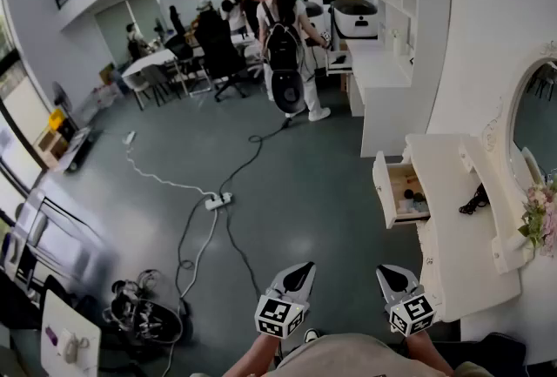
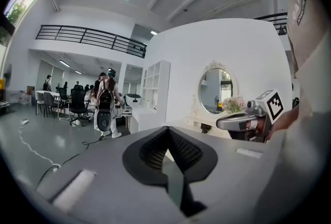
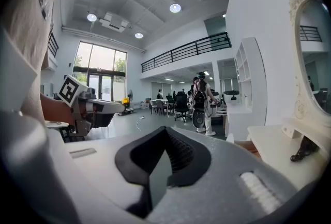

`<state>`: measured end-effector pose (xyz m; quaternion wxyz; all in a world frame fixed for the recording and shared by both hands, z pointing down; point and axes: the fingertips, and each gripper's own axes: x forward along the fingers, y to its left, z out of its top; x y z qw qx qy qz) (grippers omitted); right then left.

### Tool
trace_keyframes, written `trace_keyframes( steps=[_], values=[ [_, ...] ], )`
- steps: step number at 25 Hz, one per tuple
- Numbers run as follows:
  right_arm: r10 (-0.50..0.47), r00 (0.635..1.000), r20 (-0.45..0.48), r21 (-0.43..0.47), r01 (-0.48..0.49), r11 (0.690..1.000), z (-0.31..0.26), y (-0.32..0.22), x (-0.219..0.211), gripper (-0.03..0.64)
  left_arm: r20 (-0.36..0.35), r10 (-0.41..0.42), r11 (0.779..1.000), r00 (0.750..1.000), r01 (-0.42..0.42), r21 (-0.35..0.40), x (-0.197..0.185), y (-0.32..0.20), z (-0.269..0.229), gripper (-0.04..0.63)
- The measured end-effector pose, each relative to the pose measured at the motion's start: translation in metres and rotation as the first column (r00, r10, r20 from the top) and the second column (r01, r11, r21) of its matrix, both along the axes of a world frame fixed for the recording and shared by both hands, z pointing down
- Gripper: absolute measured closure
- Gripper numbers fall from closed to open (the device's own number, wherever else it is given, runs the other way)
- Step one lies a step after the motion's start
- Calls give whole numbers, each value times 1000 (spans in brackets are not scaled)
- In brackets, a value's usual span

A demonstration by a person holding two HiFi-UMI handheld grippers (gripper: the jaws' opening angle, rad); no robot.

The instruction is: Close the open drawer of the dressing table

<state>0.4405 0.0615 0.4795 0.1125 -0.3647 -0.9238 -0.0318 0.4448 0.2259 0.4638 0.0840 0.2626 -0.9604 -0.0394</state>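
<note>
Ahead: drawer (image 1: 400,191) not yet shut

It juts from the dressing table (image 1: 446,227) on your right, well apart from both tools. Your left gripper (image 1: 303,269) and right gripper (image 1: 387,272) hang clenched and empty, likely ready to push its front.

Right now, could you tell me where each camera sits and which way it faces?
Head view: on the head, looking down at the open drawer and table; left tool and right tool show.
Left gripper view: on the left tool, facing the mirror; its shut jaws show.
Right gripper view: on the right tool, facing a standing person; its shut jaws show.
Shared: each gripper view shows the other tool.
</note>
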Motion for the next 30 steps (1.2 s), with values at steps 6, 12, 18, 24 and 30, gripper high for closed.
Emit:
trace_keyframes(
  steps=[6,12,18,24,30],
  values=[
    [-7,1000,25,11,6,1000,-4,28,-6,615,6,-5,999,1000,5,48,-13,26,-3,577],
    [49,998,35,6,-49,999,0,39,-1,614,17,51,998,999,-52,41,-16,40,1,577],
    [123,992,27,-30,-122,992,2,45,-2,614,-16,50,997,999,-49,61,-14,61,24,577],
    [154,986,-71,-7,-155,988,27,40,4,614,-66,52,996,996,-47,80,-12,66,50,577],
    [121,985,-126,-32,-126,992,37,49,-29,614,-124,18,997,992,-10,72,-35,63,77,578]
  ],
)
